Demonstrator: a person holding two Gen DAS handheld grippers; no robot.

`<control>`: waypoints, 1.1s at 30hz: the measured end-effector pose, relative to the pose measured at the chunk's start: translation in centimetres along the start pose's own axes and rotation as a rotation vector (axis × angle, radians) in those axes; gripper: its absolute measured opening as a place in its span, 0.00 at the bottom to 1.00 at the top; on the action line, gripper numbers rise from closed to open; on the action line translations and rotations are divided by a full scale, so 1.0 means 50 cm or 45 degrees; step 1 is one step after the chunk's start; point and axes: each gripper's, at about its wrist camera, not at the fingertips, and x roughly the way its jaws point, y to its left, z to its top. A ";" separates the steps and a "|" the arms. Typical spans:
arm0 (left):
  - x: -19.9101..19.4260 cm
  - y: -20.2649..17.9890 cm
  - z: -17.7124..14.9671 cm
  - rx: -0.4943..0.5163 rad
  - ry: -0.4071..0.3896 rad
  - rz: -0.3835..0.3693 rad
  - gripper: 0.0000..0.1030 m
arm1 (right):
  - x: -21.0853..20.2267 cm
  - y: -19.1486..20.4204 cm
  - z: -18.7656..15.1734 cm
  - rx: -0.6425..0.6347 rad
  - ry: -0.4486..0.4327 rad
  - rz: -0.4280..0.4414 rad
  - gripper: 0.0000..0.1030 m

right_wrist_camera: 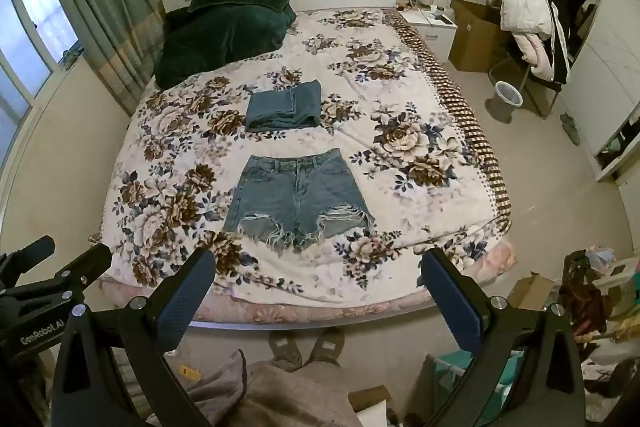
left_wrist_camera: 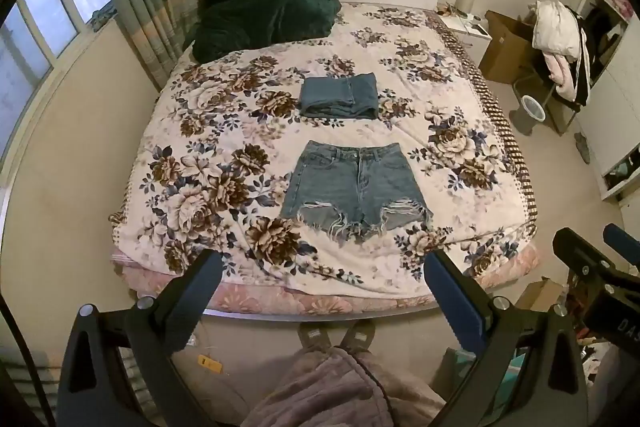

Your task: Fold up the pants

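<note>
Frayed denim shorts [left_wrist_camera: 354, 187] lie flat on the floral bedspread [left_wrist_camera: 208, 163], waistband away from me; they also show in the right wrist view [right_wrist_camera: 298, 197]. Folded blue jeans [left_wrist_camera: 339, 96] sit behind them, also in the right wrist view [right_wrist_camera: 284, 106]. My left gripper [left_wrist_camera: 322, 267] is open and empty, held well above the foot of the bed. My right gripper [right_wrist_camera: 316, 265] is open and empty at the same height; it also shows at the right edge of the left wrist view [left_wrist_camera: 592, 259]. The left gripper [right_wrist_camera: 60, 255] shows at the left edge of the right wrist view.
A dark green blanket and pillow [left_wrist_camera: 264, 7] lie at the head of the bed. A nightstand [left_wrist_camera: 470, 31], cardboard box [left_wrist_camera: 508, 47], chair with clothes [left_wrist_camera: 560, 39] and bin [left_wrist_camera: 530, 111] stand to the right. My feet [left_wrist_camera: 336, 337] are at the bed's foot.
</note>
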 end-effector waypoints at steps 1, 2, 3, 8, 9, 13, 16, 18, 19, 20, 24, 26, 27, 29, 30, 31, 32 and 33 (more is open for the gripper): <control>0.000 0.002 0.000 -0.011 0.004 -0.030 1.00 | 0.001 0.000 0.000 -0.001 0.001 -0.008 1.00; 0.000 0.002 0.000 -0.012 0.005 -0.029 1.00 | 0.001 0.002 0.001 -0.006 0.002 -0.016 1.00; 0.000 0.002 0.000 -0.011 0.005 -0.024 1.00 | 0.001 0.001 0.001 -0.004 0.000 -0.011 1.00; -0.001 0.003 0.001 -0.012 -0.002 -0.026 1.00 | 0.003 0.003 0.003 -0.004 0.004 -0.009 1.00; -0.001 0.003 0.002 -0.010 -0.002 -0.025 1.00 | 0.003 0.005 0.003 -0.006 0.003 -0.012 1.00; 0.000 0.002 0.000 -0.012 -0.008 -0.022 1.00 | 0.002 0.015 0.002 -0.009 0.004 -0.023 1.00; -0.001 0.008 0.007 -0.018 -0.014 -0.018 1.00 | -0.001 0.003 0.003 -0.012 0.005 -0.024 1.00; 0.000 0.010 0.011 -0.020 -0.018 -0.013 1.00 | -0.001 0.006 0.002 -0.013 0.002 -0.028 1.00; -0.001 0.018 0.018 -0.019 -0.018 -0.014 1.00 | 0.000 0.002 0.002 -0.014 0.002 -0.029 1.00; -0.004 0.018 0.016 -0.017 -0.019 -0.016 1.00 | 0.005 -0.011 -0.001 -0.011 0.002 -0.027 1.00; -0.007 0.021 0.026 -0.019 -0.021 -0.014 1.00 | 0.006 -0.007 -0.002 -0.019 -0.005 -0.034 1.00; -0.008 0.019 0.022 -0.018 -0.023 -0.014 1.00 | 0.006 -0.016 0.000 -0.018 -0.007 -0.034 1.00; -0.008 0.019 0.021 -0.019 -0.026 -0.012 1.00 | 0.003 -0.009 0.001 -0.019 -0.006 -0.036 1.00; -0.012 0.022 0.018 -0.024 -0.030 -0.011 1.00 | 0.002 -0.005 0.002 -0.023 -0.007 -0.039 1.00; -0.013 0.021 0.018 -0.023 -0.029 -0.010 1.00 | 0.002 -0.011 0.006 -0.023 -0.008 -0.038 1.00; -0.013 0.022 0.019 -0.022 -0.032 -0.008 1.00 | 0.002 -0.010 0.006 -0.025 -0.008 -0.038 1.00; -0.013 0.022 0.018 -0.022 -0.033 -0.010 1.00 | 0.001 -0.008 0.006 -0.026 -0.009 -0.040 1.00; -0.013 0.025 0.026 -0.023 -0.032 -0.009 1.00 | 0.001 -0.007 0.006 -0.026 -0.011 -0.043 1.00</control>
